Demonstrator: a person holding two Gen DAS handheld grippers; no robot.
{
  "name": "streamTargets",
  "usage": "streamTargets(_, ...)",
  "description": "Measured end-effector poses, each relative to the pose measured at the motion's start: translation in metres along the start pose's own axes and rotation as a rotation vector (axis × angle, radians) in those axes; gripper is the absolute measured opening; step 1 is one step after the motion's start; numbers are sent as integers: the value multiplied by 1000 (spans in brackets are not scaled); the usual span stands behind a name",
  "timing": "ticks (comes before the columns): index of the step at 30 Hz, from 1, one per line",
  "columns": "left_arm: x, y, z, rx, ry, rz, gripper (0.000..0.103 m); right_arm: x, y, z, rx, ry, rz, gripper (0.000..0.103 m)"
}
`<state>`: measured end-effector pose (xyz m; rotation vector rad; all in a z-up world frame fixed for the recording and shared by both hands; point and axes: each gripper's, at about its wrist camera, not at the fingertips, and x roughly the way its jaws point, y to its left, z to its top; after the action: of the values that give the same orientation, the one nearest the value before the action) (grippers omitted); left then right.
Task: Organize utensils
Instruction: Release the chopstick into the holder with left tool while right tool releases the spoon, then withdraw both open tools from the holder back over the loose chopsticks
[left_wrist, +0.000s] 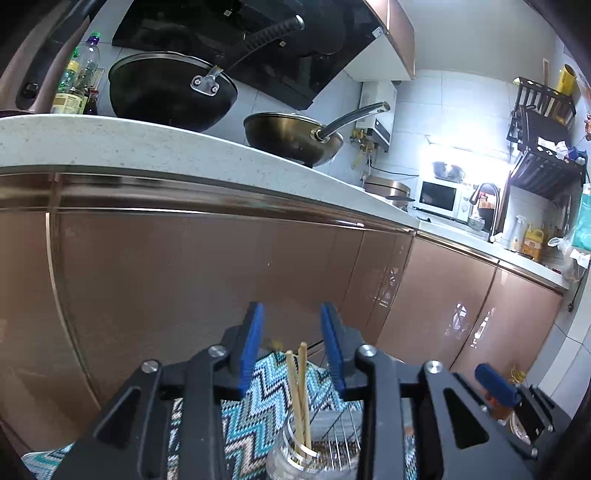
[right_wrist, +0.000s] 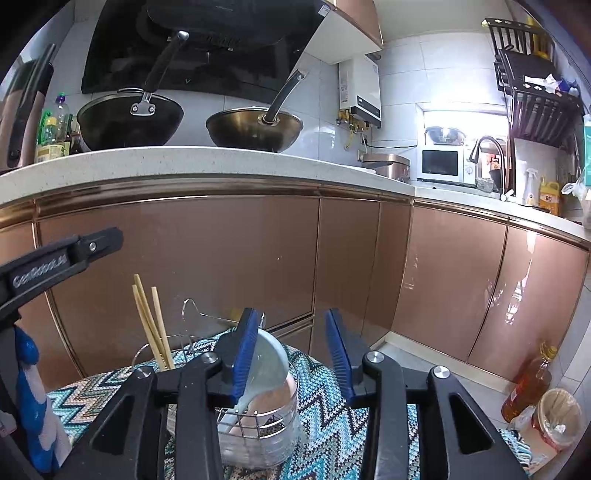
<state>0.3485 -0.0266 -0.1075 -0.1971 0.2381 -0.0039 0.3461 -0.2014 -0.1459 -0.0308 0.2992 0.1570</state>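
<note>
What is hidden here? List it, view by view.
- Left wrist view: the jar's base, cut off by the bottom edge; the rack mostly behind the left claw.
- Right wrist view: the spoon's handle end, lost inside the rack; the chopsticks' tips, behind the right claw.

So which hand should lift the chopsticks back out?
Probably the left gripper: it is open with the chopsticks standing up right between its fingers. The right gripper sits over the spoon, chopsticks off to its side.
</note>
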Motion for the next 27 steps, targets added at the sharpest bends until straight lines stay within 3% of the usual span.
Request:
streamTargets(19,-107,26,-8,2,78,2,38,-80,10,-9,-34,102,7,37)
streamTargets(27,-139,29,-13,11,129,-20,40,-111,15,-7,-52,104,18,37)
